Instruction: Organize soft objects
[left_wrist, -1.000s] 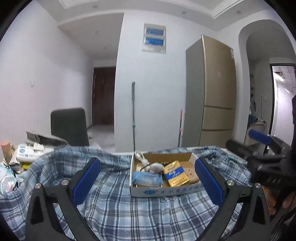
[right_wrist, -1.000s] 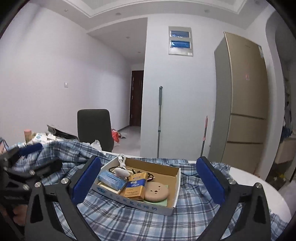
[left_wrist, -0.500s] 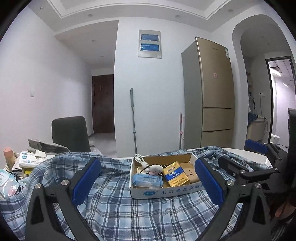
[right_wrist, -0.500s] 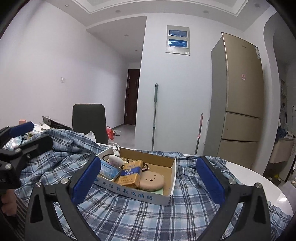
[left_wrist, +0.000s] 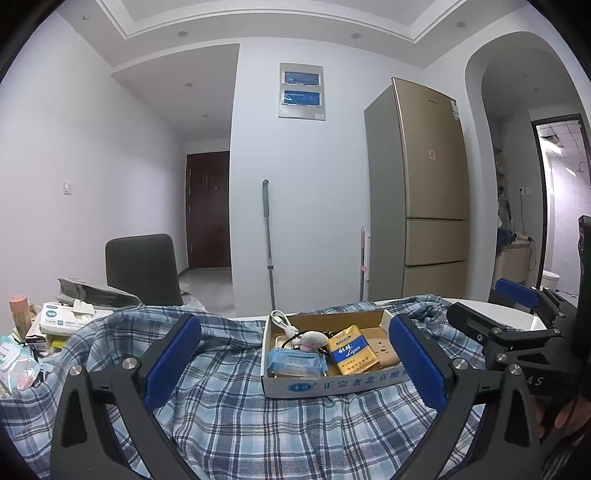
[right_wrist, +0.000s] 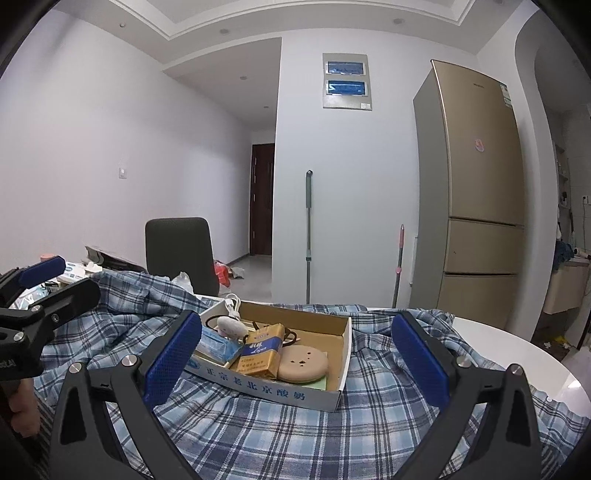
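Broadly, a white round bench (right_wrist: 524, 365) fills the lower part of both views, its curved edge bare and visible at the right. A blue plaid shirt (left_wrist: 258, 424) is spread over most of it, rumpled into raised folds along the far side and at the left, and lying flatter in the near middle. On the shirt sits an open cardboard box (right_wrist: 269, 387), shallow, with low walls and printed blue characters on its near side. Cloth shows on every side of the box.

Inside the box, from larger to smaller: a gold packet (right_wrist: 260, 350) near the centre, a round tan disc (right_wrist: 303, 365) just right of it, a pale blue tissue pack (left_wrist: 297, 363) at the left, a small pink-and-white plush toy (left_wrist: 312, 338) behind these, and a white cable (left_wrist: 282, 319) at the far left corner.

The left gripper (left_wrist: 295, 365) hangs above the near cloth with its jaws spread wide and holding nothing; the box appears between its blue pads. The right gripper (right_wrist: 297, 363) is likewise spread wide and empty, also framing the box. Each gripper is seen from the other's camera, at the outer sides of the shirt.

Past the bench's left edge lies clutter, including a tissue box (left_wrist: 70, 317). Beyond stand a dark chair (left_wrist: 142, 269) and a gold refrigerator (left_wrist: 424, 192).
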